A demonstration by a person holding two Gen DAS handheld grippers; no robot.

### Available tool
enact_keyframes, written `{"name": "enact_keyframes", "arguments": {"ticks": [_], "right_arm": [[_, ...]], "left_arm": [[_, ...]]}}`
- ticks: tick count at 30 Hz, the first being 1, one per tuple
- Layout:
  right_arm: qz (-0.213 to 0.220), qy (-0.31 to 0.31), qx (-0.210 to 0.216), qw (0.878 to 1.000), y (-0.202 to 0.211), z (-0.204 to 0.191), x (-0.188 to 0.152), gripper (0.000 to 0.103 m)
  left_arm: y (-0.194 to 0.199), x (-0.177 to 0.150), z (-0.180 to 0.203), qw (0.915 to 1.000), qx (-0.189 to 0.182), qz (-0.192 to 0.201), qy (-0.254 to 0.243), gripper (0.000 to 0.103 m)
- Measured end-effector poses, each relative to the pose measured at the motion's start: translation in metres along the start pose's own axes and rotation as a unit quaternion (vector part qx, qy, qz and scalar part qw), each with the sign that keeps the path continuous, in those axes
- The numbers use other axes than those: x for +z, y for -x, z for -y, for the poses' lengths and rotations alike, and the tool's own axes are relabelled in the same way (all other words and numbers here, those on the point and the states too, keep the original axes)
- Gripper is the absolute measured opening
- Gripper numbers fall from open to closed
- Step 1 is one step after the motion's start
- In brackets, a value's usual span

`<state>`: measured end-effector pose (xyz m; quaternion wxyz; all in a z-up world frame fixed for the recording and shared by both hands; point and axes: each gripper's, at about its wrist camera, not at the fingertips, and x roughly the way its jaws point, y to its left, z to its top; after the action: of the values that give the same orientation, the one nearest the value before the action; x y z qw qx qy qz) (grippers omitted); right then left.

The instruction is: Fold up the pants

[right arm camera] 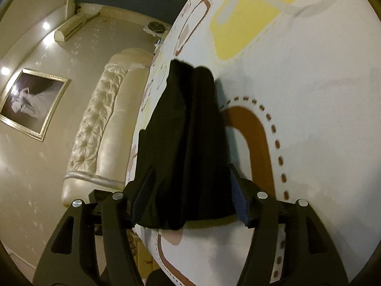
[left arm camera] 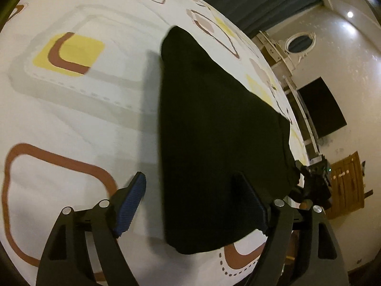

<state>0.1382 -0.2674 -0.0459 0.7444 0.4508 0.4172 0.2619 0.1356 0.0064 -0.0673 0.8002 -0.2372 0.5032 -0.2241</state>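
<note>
Pants [left arm camera: 214, 131], black and already folded into a long narrow bundle, lie on the patterned bedsheet [left arm camera: 71, 119], running from about six o'clock up toward twelve o'clock in both wrist views. In the right wrist view a lengthwise ridge shows where the layers stack, so the legs look laid one over the other and at least one fold seems done. The left gripper [left arm camera: 190, 205] stands wide, its blue-padded finger at nine o'clock clear of the cloth and the other finger over the bundle's near end; nothing is pinched. The right gripper [right arm camera: 190, 195] also stands apart, its fingers on either side of the bundle's near end, and the pads do not appear to press on it, though the dark cloth hides the left pad's edge. Judging by this, the fold has been let go and the pants rest on their own. What may remain is a final fold to shorten the bundle, or some smoothing. A tufted headboard [right arm camera: 100, 119] sits at nine o'clock beyond the bed.
</note>
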Motion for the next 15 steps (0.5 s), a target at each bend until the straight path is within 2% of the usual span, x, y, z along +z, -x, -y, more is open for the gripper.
{"name": "enact_keyframes", "arguments": {"ticks": [2,3,4,5,7,9,15], "right_arm": [[0.001,0.003,-0.007,1.0,-0.001,-0.002,-0.004,0.06],[0.001,0.005,-0.011,1.0,-0.001,-0.003,-0.005,0.056],[0.0,0.009,-0.025,1.0,-0.002,-0.005,-0.006,0.044],[-0.002,0.012,-0.036,0.999,-0.002,-0.006,-0.006,0.041],[-0.004,0.011,-0.035,0.999,-0.001,-0.007,-0.008,0.033],[0.0,0.013,-0.034,0.999,0.002,-0.012,-0.01,0.031],[0.0,0.019,-0.021,1.0,0.016,-0.026,-0.026,0.029]], "left_arm": [[-0.004,-0.002,0.004,1.0,-0.002,-0.001,0.002,0.077],[-0.007,0.0,0.006,1.0,-0.002,-0.004,0.002,0.065],[-0.01,-0.001,0.008,1.0,0.0,-0.008,0.002,0.062],[-0.01,-0.001,0.01,0.9999,0.008,-0.006,0.004,0.058],[-0.007,0.0,0.012,0.9999,0.009,0.0,0.005,0.043],[0.001,0.001,0.016,0.9999,0.01,0.006,0.002,0.036],[0.016,-0.006,0.023,0.9997,0.022,0.008,-0.002,0.034]]}}
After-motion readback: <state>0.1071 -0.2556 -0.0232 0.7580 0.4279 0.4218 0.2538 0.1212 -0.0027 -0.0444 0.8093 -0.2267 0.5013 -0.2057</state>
